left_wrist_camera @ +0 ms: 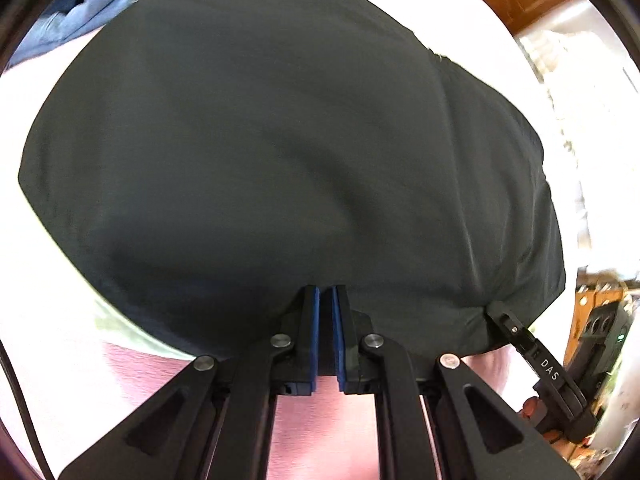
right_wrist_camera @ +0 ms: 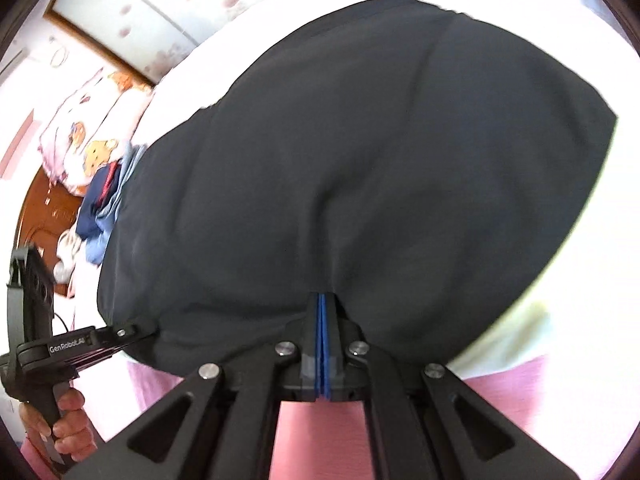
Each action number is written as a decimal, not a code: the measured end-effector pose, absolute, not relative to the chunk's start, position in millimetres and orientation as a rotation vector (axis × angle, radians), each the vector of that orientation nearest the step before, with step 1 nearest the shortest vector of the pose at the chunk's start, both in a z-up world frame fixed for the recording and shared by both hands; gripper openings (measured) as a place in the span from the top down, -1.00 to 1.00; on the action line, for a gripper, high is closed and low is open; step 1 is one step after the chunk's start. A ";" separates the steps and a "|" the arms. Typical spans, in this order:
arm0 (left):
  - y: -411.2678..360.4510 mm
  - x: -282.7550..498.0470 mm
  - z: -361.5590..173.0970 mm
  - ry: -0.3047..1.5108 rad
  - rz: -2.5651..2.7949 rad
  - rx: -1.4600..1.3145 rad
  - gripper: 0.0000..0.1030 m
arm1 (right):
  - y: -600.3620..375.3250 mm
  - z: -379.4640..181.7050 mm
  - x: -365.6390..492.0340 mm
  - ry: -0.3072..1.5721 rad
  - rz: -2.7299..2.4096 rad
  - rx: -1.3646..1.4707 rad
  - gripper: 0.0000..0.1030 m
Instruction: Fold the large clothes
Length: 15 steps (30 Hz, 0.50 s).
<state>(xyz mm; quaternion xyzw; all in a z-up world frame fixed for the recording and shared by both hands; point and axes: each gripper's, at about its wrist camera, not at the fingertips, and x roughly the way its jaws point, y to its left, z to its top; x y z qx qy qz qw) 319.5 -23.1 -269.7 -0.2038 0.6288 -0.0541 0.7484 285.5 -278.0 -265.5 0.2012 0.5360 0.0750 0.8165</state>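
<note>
The 2 grippers, left gripper (left_wrist_camera: 328, 292) and right gripper (right_wrist_camera: 323, 298), each pinch the near edge of the dark garment (left_wrist_camera: 280, 152), jaws closed on cloth (so the hem stays level), while it drapes across the pale bed (left_wrist_camera: 60, 280), probably mid-fold.

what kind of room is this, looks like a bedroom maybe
Probably a bedroom. The black garment is spread over a bed with a pink sheet, a cartoon-bear pillow lies by a carved wooden headboard, and more clothes are piled nearby.
</note>
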 end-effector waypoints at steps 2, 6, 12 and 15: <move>-7.5 318.1 -268.1 1.358 -0.081 -0.428 0.88 | -285.5 -258.0 284.4 1.121 0.103 0.346 1.00; 21.5 312.4 -267.0 1.339 -0.023 -0.453 0.88 | -312.7 -253.5 281.6 1.109 -0.028 0.333 1.00; 57.2 303.6 -264.0 1.313 0.087 -0.474 0.88 | -344.6 -252.9 276.0 1.091 -0.134 0.326 1.00; 66.9 301.6 -262.5 1.298 0.129 -0.473 0.87 | -342.6 -253.5 272.1 1.085 -0.182 0.290 1.00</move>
